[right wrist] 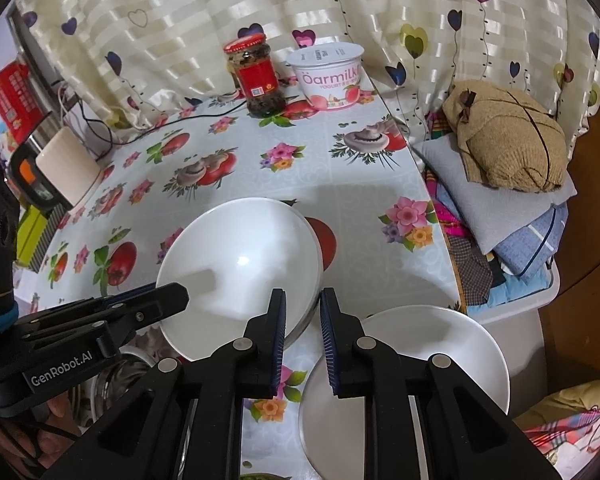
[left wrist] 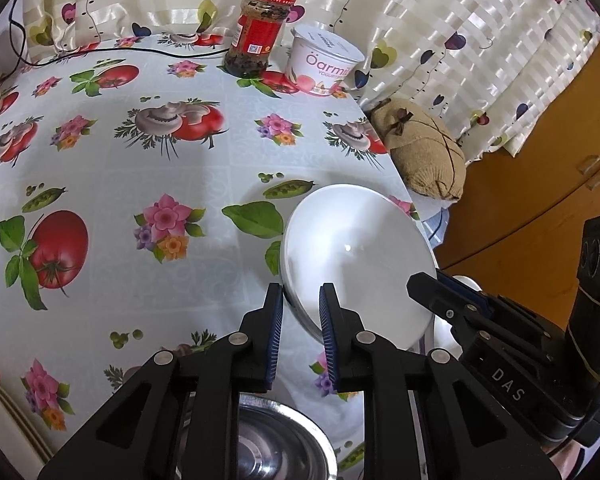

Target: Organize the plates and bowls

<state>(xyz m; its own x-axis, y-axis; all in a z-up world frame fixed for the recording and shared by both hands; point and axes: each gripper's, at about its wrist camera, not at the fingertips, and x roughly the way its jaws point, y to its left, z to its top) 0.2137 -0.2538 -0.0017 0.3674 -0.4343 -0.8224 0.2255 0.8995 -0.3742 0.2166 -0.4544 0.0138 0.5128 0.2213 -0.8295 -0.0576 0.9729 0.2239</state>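
As 2 hand-held grippers meet over a surface (left wrist: pixel 140 140) covered in a tomato-and-flower patterned cloth, a round white bowl with a greyish outer wall (left wrist: pixel 352 256) sits tilted between them, near the surface's right edge. The right gripper (right wrist: pixel 302 320) has its jaws closed on the bowl's right rim. The left gripper (left wrist: pixel 300 312) straddles the opposite rim with narrow jaws; whether its pads press cannot be told. A second, shallower white bowl (right wrist: pixel 440 360) lies just beside the first on the right, nearer the right hand, while a shiny steel bowl (left wrist: pixel 268 440) sits beneath the left gripper. Stacking likely means carrying the held bowl rightward, and keeping it level matters.
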